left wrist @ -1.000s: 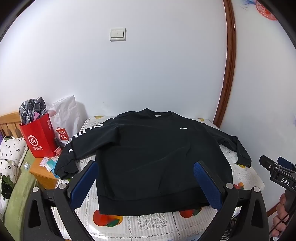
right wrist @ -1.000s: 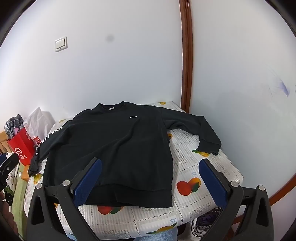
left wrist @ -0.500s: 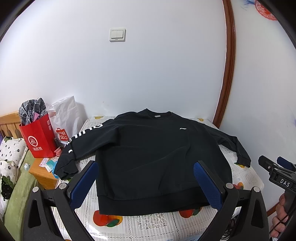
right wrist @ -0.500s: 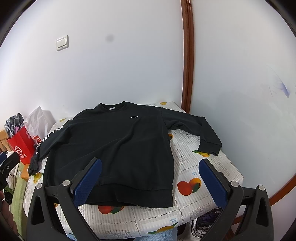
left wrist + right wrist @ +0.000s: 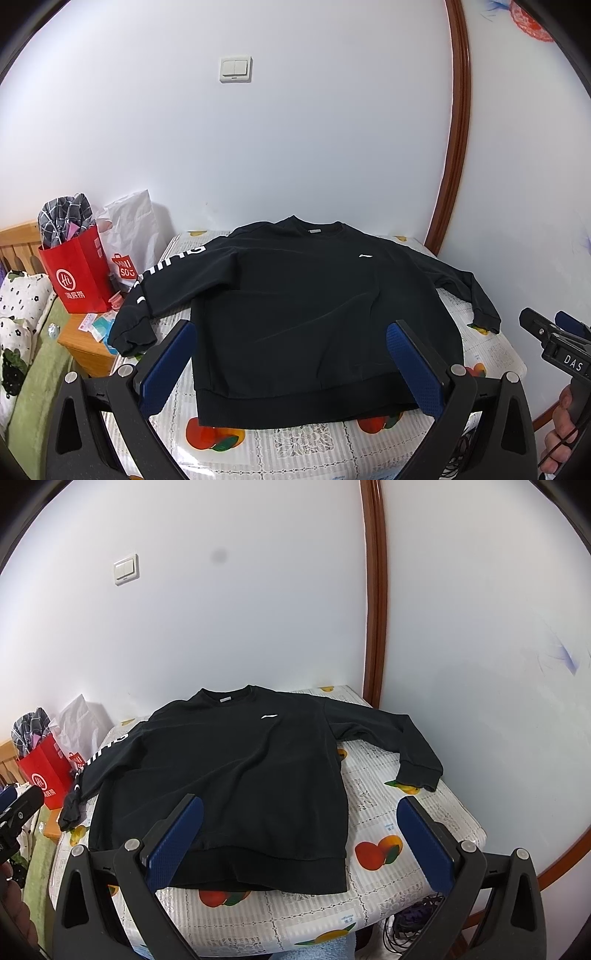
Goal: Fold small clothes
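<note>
I hold my left hand-held gripper and my right hand-held gripper above the near edge of the bench, each spread wide with nothing between its blue textured pads. The black sweatshirt lies face up and flat on the bench, collar toward the wall, hem nearest me, both sleeves spread out to the sides. The folding has not begun, I judge. The main risk is the left sleeve: its cuff hangs over the bench edge toward the red paper bag and the wooden nightstand, so a careless tug could drag the whole garment sideways or let the sleeve slide off. The bench cover is a glossy plastic sheet printed with fruit, which looks slippery, so the sweatshirt may skate rather than crease when I pull it. The knit is thick, soft and matte, with a ribbed hem band and ribbed cuffs; a pinch may catch only the top layer and leave the back behind. The right sleeve bends at the elbow, its cuff resting on the cover near the bench's right edge.
</note>
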Tool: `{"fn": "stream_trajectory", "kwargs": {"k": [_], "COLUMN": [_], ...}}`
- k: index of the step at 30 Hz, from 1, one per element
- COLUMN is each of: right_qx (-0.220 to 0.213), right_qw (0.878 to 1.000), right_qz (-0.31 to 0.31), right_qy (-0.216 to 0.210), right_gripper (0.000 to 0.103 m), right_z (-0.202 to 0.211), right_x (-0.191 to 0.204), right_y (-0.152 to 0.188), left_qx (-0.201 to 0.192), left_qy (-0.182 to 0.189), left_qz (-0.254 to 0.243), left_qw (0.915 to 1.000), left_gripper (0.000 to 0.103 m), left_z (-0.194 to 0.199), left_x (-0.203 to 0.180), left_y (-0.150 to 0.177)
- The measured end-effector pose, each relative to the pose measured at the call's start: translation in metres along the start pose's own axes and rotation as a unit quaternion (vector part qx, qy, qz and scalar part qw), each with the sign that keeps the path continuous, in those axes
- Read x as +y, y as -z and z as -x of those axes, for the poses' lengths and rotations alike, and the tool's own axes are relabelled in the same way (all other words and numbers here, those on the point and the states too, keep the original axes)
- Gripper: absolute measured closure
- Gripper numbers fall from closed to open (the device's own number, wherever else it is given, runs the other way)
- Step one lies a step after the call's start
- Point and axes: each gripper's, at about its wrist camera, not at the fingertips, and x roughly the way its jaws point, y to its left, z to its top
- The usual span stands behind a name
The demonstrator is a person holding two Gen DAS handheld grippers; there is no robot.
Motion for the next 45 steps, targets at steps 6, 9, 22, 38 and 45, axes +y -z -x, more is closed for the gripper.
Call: {"fn": "stream_trajectory", "kwargs": {"k": [6,9,22,38,45], "right_qx": [-0.01,-0.003,0.025,0.022,0.034], "right_qw": [1.0,1.0,1.0,0.997,0.997], "right_qz": [-0.004,-0.002,0.017,0.066,0.066], "right_qy": [-0.002,0.001,0.004,-0.035,-0.033], "right_gripper": [0.0,0.0,0.0,0.0,0.009], "right_z": [0.003,0.004,-0.006,-0.099,-0.154], "right_x": [0.0,0.0,0.007,0.047,0.07], "right_y": [-0.003,-0.004,-0.011,-0.003,0.006], "left_qx": [-0.002,-0.002,-0.002,0.098,0.141], "left_qy": [0.0,0.0,0.001,-0.054,-0.123], "left_qz": [0.0,0.003,0.0,0.057,0.093], "left_qw": [1.0,1.0,1.0,0.992,0.9778], "left_gripper": [0.0,0.0,0.0,0.001,0.011], "left_z": [0.001,0.001,-0.009,-0.151,-0.212], "left_x": [0.004,0.007,0.015,0.11,0.186], "left_y": [-0.001,-0.002,-0.005,0.028,0.051]}}
